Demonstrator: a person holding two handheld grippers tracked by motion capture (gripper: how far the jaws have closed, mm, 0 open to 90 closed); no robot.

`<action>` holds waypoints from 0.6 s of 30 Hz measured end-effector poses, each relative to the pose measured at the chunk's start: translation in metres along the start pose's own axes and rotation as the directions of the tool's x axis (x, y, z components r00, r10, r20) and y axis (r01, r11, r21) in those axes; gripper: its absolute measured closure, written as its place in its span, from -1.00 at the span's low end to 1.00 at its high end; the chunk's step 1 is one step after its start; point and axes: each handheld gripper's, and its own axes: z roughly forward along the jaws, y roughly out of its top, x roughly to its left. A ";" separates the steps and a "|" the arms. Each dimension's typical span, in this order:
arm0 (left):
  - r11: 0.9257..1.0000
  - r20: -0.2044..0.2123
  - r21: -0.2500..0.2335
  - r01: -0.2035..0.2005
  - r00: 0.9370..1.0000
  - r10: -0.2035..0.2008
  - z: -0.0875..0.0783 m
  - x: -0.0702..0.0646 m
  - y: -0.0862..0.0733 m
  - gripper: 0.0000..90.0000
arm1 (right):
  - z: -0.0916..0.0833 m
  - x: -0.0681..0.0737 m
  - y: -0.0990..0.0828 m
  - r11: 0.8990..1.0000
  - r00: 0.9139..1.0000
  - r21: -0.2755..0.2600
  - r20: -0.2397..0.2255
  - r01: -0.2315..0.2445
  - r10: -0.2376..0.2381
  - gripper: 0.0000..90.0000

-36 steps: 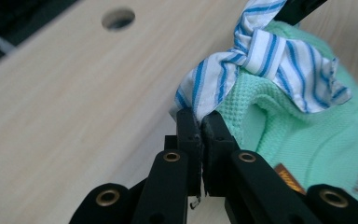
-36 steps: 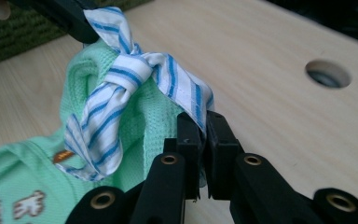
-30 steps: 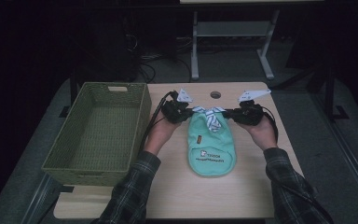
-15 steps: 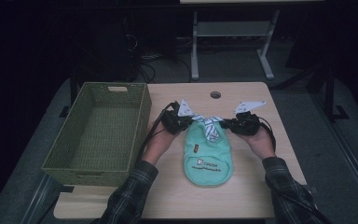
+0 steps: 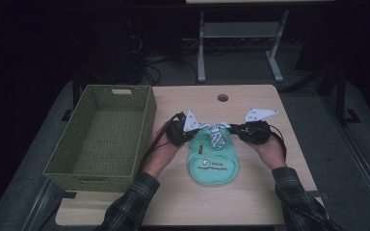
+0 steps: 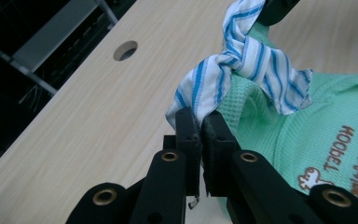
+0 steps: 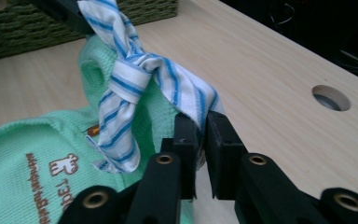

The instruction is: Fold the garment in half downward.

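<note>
Table (image 5: 270, 183) carried a green woven basket (image 5: 101, 134) at its left, and beside it a mint green bib (image 5: 213, 161) lay flat near the middle. You held its blue-striped ties (image 6: 242, 60), knotted above the bib's neck. Your left gripper (image 5: 179, 131) had its jaws clenched on one tie end, and your right gripper (image 5: 244, 131) was clamped on the other end.

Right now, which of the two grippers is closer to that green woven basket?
Left. The left gripper sits just beside the basket's right wall, clamped on one end of the striped strap. The right gripper holds the strap's other end, beyond the green bib.
</note>
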 end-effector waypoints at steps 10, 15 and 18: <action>1.000 0.038 -0.009 0.005 0.999 -0.005 -0.012 -0.015 -0.009 0.90 | -0.006 0.015 -0.013 1.000 0.999 0.003 -0.049 -0.008 0.008 0.91; 0.999 0.059 -0.015 0.032 0.998 -0.031 -0.018 -0.022 -0.010 0.88 | -0.009 0.020 -0.015 1.000 0.998 0.000 -0.061 -0.001 0.001 0.92; 0.999 0.070 -0.013 0.030 0.997 -0.029 -0.023 -0.027 -0.010 0.87 | -0.012 0.023 -0.017 1.000 0.998 -0.005 -0.061 0.003 -0.003 0.92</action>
